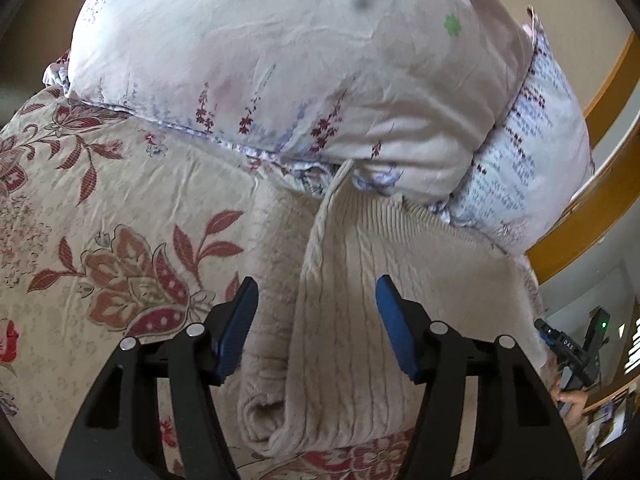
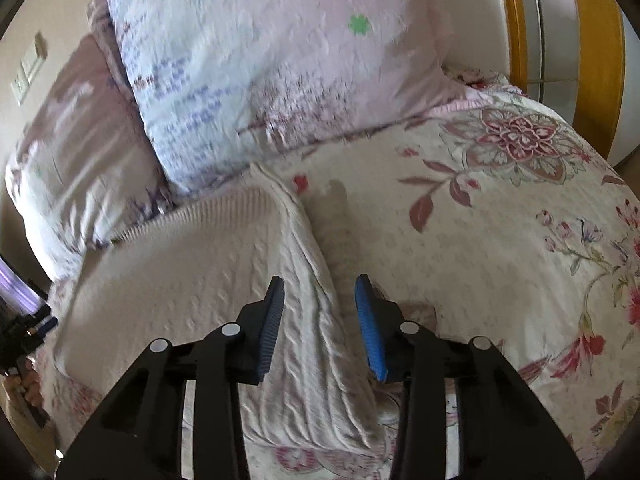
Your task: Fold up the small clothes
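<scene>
A cream cable-knit sweater (image 1: 352, 300) lies folded on the floral bedspread (image 1: 100, 208), its ribbed hem toward the pillows. My left gripper (image 1: 316, 292) is open, its blue pads either side of the sweater's left fold, just above it. In the right wrist view the same sweater (image 2: 192, 280) lies flat. My right gripper (image 2: 320, 288) is open and straddles the sweater's right folded edge. Neither gripper holds anything.
Two pale floral pillows (image 1: 260, 64) (image 2: 260, 64) lie against the sweater's far end. A wooden bed frame (image 1: 600, 200) (image 2: 596, 52) runs along the right. The bedspread (image 2: 500, 240) stretches to the right of the sweater. The other gripper (image 1: 572, 348) shows at far right.
</scene>
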The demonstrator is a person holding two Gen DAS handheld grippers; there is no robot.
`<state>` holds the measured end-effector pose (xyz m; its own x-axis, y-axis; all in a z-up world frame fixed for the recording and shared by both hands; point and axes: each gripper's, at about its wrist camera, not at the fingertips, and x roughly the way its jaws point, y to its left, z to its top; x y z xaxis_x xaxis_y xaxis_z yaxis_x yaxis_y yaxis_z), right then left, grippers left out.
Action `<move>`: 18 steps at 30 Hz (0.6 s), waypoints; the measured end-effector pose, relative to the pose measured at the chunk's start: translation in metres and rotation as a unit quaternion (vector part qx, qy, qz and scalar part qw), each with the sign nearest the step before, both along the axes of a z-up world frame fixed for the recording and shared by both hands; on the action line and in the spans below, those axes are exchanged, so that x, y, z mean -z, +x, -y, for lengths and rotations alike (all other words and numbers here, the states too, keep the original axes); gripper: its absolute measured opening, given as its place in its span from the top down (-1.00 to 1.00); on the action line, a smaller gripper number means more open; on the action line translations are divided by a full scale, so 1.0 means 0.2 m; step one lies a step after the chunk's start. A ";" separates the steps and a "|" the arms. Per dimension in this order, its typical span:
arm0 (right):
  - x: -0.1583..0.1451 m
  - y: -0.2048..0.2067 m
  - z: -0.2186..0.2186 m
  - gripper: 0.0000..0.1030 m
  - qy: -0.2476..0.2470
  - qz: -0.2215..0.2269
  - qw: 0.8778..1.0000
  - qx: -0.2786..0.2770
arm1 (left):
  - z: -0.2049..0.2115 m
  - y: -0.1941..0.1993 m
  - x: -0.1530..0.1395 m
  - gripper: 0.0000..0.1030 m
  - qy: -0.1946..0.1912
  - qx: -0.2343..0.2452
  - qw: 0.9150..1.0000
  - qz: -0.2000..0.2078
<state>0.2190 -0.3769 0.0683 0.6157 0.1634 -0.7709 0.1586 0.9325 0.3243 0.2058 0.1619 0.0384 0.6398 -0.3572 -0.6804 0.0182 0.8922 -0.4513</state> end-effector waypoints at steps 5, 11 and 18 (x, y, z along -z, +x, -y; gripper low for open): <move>0.04 -0.02 -0.06 0.64 -0.031 -0.008 0.999 -0.026 | 0.05 -0.01 0.05 0.22 0.019 0.019 1.000 -0.016; -0.02 -0.04 -0.08 0.77 -0.054 0.010 0.998 -0.029 | 0.07 -0.01 0.10 0.84 0.034 0.026 0.999 -0.032; -0.10 -0.09 -0.11 0.81 -0.061 0.034 0.997 -0.022 | 0.02 -0.05 0.06 0.87 0.018 0.037 0.999 -0.019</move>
